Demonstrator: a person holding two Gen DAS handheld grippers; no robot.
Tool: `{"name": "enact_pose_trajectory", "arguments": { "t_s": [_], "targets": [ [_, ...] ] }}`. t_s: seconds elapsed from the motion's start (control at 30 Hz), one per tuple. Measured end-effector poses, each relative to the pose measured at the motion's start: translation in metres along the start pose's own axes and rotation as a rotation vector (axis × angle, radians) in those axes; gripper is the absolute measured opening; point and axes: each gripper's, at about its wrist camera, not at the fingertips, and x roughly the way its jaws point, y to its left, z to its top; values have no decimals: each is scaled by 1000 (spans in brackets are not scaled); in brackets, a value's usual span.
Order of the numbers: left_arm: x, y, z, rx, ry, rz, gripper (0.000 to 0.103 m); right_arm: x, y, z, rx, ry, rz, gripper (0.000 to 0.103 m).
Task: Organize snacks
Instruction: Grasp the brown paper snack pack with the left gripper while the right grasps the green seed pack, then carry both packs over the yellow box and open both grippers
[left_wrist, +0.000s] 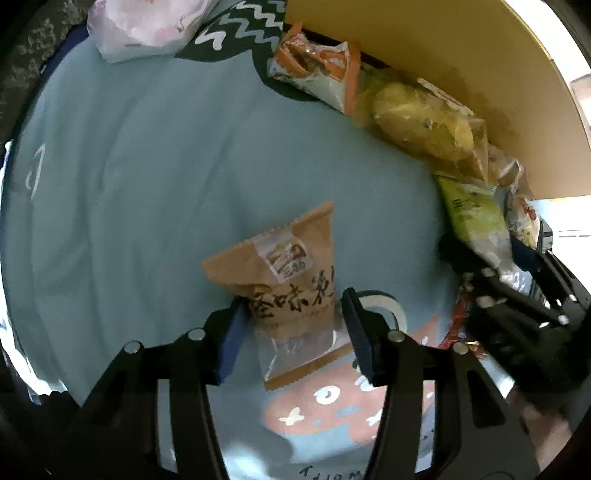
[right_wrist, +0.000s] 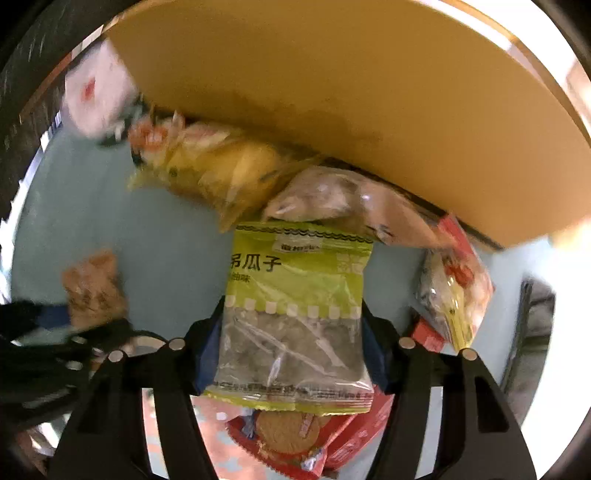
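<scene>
A row of snack packets lies along the foot of a tan board (right_wrist: 332, 92) across the top of the right wrist view: a yellow packet (right_wrist: 221, 173), a clear packet (right_wrist: 332, 195) and a red-and-yellow packet (right_wrist: 458, 288) at the right. A white bag (left_wrist: 147, 26) sits at the upper left of the left wrist view. All rest on a pale blue printed cloth (left_wrist: 129, 166).

The brown packet (left_wrist: 284, 273) lies in the lower middle of the left view, long axis running from the bottom up, sealed end toward the top, with dark Chinese characters I cannot read. The left hand-held gripper (left_wrist: 291, 306) straddles it, right pad clear of it, jaws apart.

The green packet (right_wrist: 295, 310), upright in frame and printed "瓜子", sits clamped between the pads of the right hand-held gripper (right_wrist: 291, 350), above a red biscuit packet (right_wrist: 288, 432)
</scene>
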Motion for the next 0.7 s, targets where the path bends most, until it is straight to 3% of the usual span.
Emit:
{"name": "enact_pose_trajectory", "arguments": {
  "t_s": [0.07, 0.23, 0.7],
  "targets": [
    [-1, 1, -1, -3, -11, -5, 41, -8, -16, -4, 87, -9, 99, 64],
    [-7, 5, -5, 14, -6, -50, 39, -36, -44, -21, 205, -53, 242, 64],
    [-68, 23, -19, 57, -115, -121, 39, -73, -65, -57, 266, -96, 305, 64]
  ]
}}
